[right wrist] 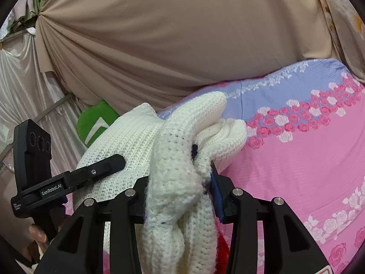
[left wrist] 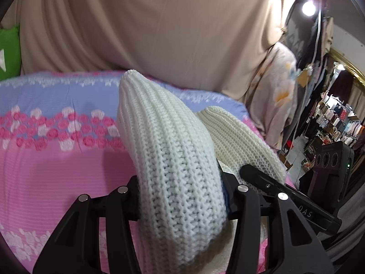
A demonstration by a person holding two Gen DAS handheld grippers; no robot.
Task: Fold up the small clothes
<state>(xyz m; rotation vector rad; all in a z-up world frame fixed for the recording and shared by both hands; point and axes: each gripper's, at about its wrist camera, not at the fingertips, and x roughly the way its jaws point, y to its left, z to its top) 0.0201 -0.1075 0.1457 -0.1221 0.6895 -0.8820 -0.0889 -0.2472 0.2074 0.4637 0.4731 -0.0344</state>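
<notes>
A white ribbed knit garment (left wrist: 173, 159) is bunched and lifted above a pink and blue flowered bedsheet (left wrist: 57, 159). My left gripper (left wrist: 180, 196) is shut on a thick fold of it. In the right wrist view the same knit garment (right wrist: 173, 159) is pinched in my right gripper (right wrist: 180, 196), with a bit of red and dark yarn low down. Each gripper shows in the other's view: the right one (left wrist: 285, 196) at the right side, the left one (right wrist: 75, 175) at the left side, both against the knit.
A beige draped curtain (right wrist: 182, 45) hangs behind the bed. A green cushion (right wrist: 95, 118) lies at the bed's far side. Shelves of hanging clothes (left wrist: 337, 123) and a flowered cloth (left wrist: 273, 86) stand beyond the bed's edge. The sheet (right wrist: 296, 159) lies flat.
</notes>
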